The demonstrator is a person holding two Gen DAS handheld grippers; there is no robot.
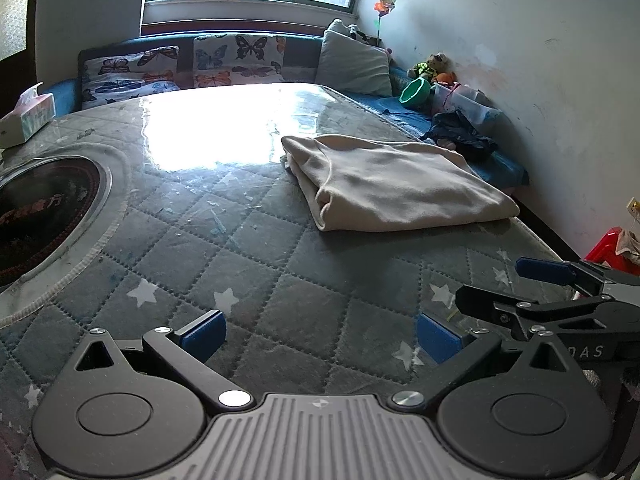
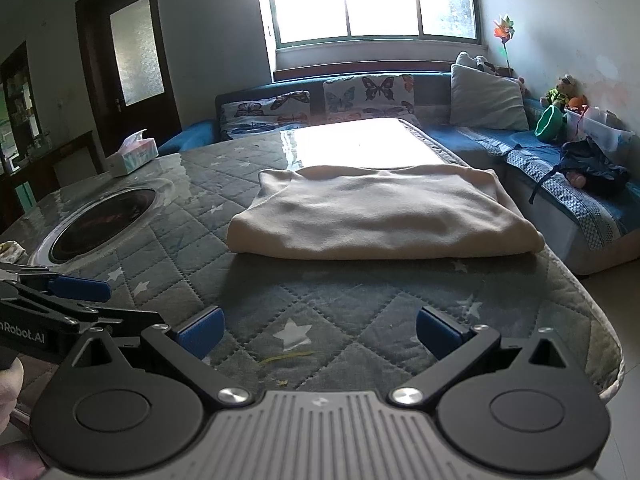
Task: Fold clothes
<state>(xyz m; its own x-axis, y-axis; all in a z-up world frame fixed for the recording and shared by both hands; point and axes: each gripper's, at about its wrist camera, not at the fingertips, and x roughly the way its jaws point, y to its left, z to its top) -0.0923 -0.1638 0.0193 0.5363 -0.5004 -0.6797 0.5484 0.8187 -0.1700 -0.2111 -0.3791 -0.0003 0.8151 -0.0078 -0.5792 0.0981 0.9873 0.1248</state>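
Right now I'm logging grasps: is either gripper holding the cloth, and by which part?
Nothing is held. The left gripper and right gripper both have open jaws, short of the folded beige cloth.

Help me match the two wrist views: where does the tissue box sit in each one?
Left wrist view: the tissue box is at the far left edge, on the table beyond the round inset.
Right wrist view: the tissue box is left of centre, on the table's far left corner, in front of the door.
Shared landmark: the folded beige cloth lies right of the box in both.
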